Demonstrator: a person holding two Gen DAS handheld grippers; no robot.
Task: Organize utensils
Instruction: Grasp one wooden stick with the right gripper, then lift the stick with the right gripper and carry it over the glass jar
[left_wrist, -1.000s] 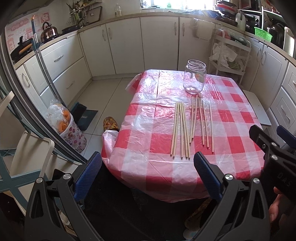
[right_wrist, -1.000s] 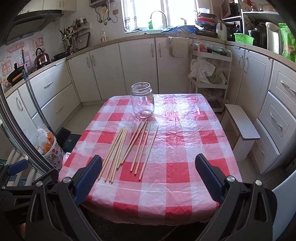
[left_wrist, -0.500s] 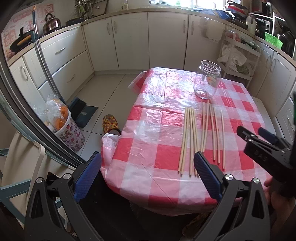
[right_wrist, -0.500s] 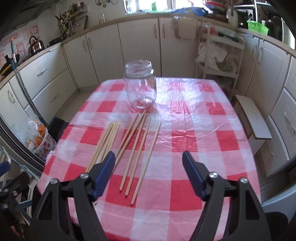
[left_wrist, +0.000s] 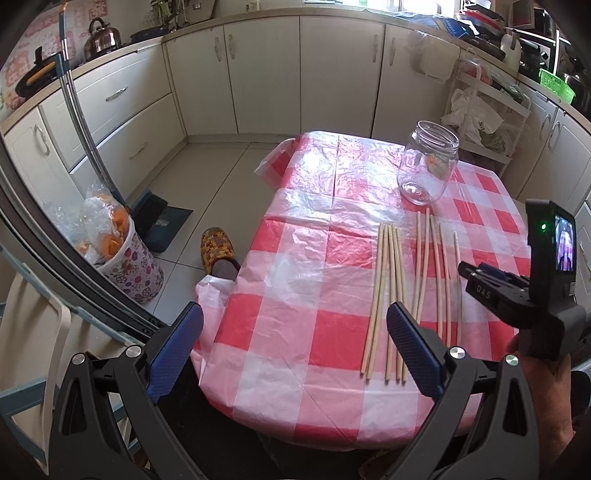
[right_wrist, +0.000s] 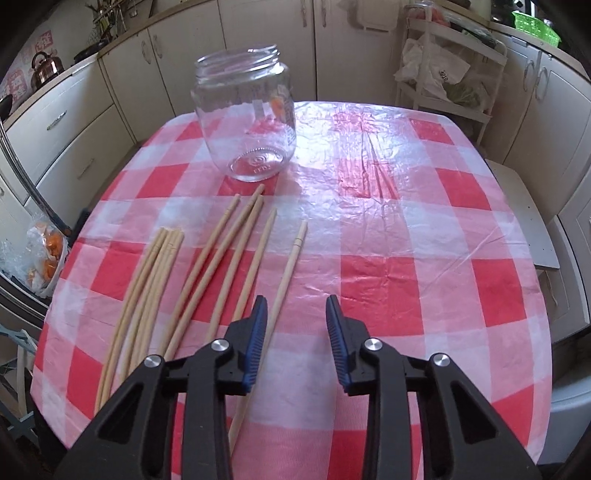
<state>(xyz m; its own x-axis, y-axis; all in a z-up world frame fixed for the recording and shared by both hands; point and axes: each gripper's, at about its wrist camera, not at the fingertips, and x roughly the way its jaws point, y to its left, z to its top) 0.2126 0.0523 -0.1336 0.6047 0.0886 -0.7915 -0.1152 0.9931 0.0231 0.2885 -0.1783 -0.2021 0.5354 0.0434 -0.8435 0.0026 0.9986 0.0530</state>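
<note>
Cream kitchen cabinets wrap around my view, and in the middle a table (right_wrist: 424, 236) wears a crinkled, glossy plastic cloth in red and white checks. On it I see the chopsticks (right_wrist: 218, 273): slim, pale wooden sticks, round and tapering, lying flat in two loose sets. Four sit bunched tight together on the left, the others fan out beside them, their far tips pointing at the glass jar (right_wrist: 245, 118). One lone chopstick (right_wrist: 286, 273) lies apart at the right of the fan, with fine grooves cut near its top end. That jar is clear and rounded, with a threaded open mouth; it stands upright just beyond the stick tips with nothing in it.

My right gripper (right_wrist: 295, 321) hangs low over the near part of the cloth. Its jaws have just been closing and now stand with a narrow gap; the ribbed blue pads hold nothing. The lone chopstick passes just under the left pad (right_wrist: 258, 328), and I cannot tell if they touch.

My left gripper (left_wrist: 295, 347) is spread wide, with nothing between its textured blue pads, over the table's near left corner. A hand (left_wrist: 543, 391) grips the other tool's black handle there.

On the tiled floor stand a patterned slipper (left_wrist: 216, 251) and a floral bin (left_wrist: 129, 262) stuffed with orange peel and plastic
</note>
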